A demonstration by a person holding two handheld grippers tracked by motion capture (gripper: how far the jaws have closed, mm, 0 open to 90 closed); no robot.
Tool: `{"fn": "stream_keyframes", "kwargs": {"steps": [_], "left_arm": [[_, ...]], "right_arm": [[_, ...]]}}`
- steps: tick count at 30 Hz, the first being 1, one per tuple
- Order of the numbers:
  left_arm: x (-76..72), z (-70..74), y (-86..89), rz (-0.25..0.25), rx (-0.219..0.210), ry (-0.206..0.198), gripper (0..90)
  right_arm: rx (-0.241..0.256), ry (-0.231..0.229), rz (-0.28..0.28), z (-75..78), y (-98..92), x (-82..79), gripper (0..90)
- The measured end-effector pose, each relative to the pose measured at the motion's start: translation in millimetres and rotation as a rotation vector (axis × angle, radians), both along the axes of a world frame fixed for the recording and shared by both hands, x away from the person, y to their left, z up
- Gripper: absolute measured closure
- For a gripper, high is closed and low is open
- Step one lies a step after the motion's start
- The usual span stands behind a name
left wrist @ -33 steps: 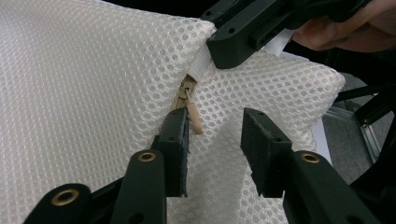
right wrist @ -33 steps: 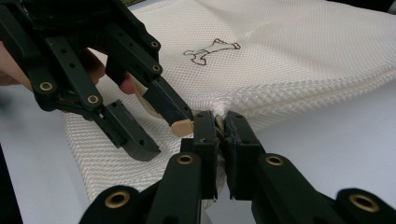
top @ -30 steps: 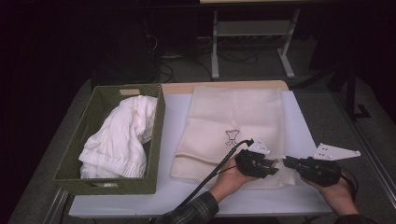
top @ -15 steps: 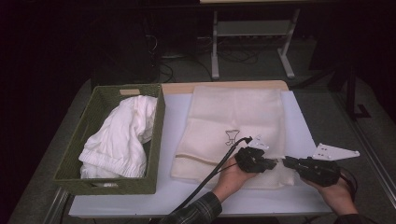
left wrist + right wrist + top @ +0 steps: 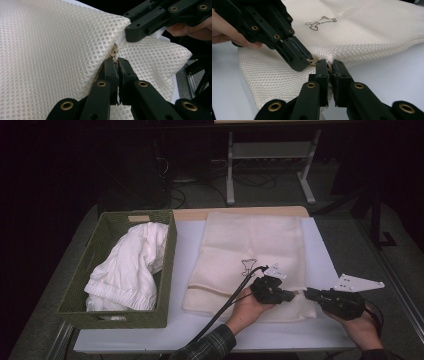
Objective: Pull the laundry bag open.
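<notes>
Pinching the mesh bag's edge from both sides

Left gripper [image 5: 117,62] and right gripper [image 5: 330,65], jaws pressed together, each nip the white mesh bag [image 5: 250,245] at its near edge on the table [image 5: 320,330], beside a beige zipper [image 5: 314,60].

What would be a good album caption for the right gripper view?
Two black tools pinch the near edge of a cream mesh bag on a white table.
</notes>
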State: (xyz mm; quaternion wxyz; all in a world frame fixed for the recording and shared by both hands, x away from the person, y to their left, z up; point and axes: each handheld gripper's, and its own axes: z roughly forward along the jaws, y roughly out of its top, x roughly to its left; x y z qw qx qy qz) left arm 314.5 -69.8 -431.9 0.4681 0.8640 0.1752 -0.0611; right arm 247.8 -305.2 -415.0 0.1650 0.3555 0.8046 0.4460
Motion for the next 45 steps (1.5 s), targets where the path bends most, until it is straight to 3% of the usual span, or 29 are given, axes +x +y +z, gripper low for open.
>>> {"fn": "stream_keyframes", "kwargs": {"steps": [7, 20, 25, 30, 41, 43, 44, 45], "left_arm": [[-0.6, 0.1, -0.2, -0.008, 0.013, -0.002, 87.0], [2.9, -5.4, -3.5, -0.006, 0.043, 0.033, 87.2], [3.0, -5.6, -4.3, -0.005, 0.050, 0.037, 87.2], [1.5, -6.7, -7.6, 0.003, 0.085, 0.034, 87.3], [1.7, -14.1, -12.4, 0.020, 0.099, 0.070, 87.3], [2.1, -15.1, -13.3, 0.024, 0.111, 0.076, 87.4], [1.8, -15.7, -13.3, 0.040, 0.142, 0.050, 87.4], [4.0, -17.3, -10.4, 0.048, 0.142, 0.062, 87.3]], "right_arm": [[-0.028, 0.011, -0.017, -0.8, 0.9, -0.8, 83.7], [-0.075, 0.045, -0.042, -2.4, 2.4, -1.7, 84.2], [-0.079, 0.052, -0.040, -3.0, 2.3, -1.2, 84.3], [-0.087, 0.066, -0.052, -4.7, 4.0, -2.9, 84.5], [-0.087, 0.121, -0.076, -11.1, 1.6, -2.0, 84.8], [-0.089, 0.121, -0.076, -12.0, 1.6, -1.9, 84.8], [-0.091, 0.123, -0.082, -12.5, 0.6, -1.7, 85.0], [-0.114, 0.116, -0.117, -12.2, -1.9, -2.1, 85.1]]}}
